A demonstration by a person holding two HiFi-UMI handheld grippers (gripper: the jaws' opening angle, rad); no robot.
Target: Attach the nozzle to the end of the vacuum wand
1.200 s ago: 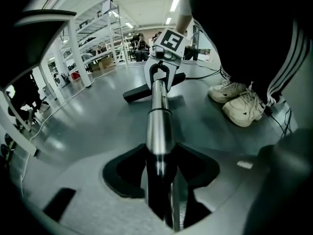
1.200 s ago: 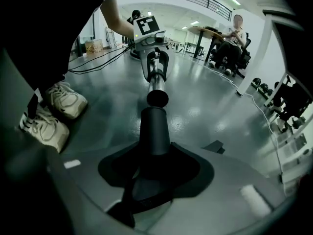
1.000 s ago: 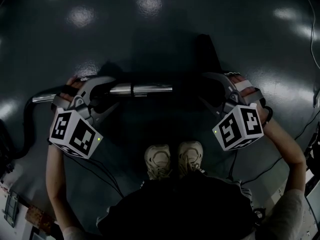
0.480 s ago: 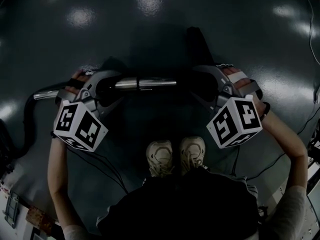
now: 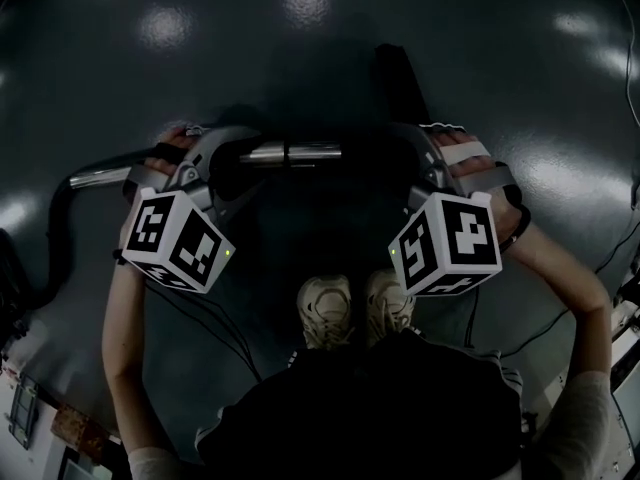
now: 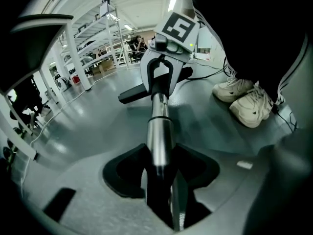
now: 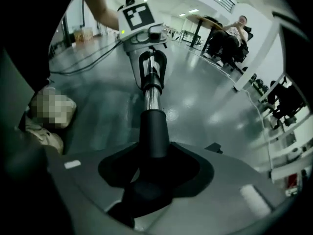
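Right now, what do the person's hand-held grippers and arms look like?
The left hand-held gripper and right hand-held gripper: grey shells, black jaws. White cubes with black square markers, each with a small green light. Thin black cables trail from the left one. Bare forearms, short grey sleeves.

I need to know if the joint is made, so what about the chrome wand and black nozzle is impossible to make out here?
Right gripper view: the collar of the black plastic nozzle hides the tip of the chrome vacuum wand, so seating is unclear.
Head view: the gap between them is lost in darkness.
Head view: the black hose is cut off by the left edge.
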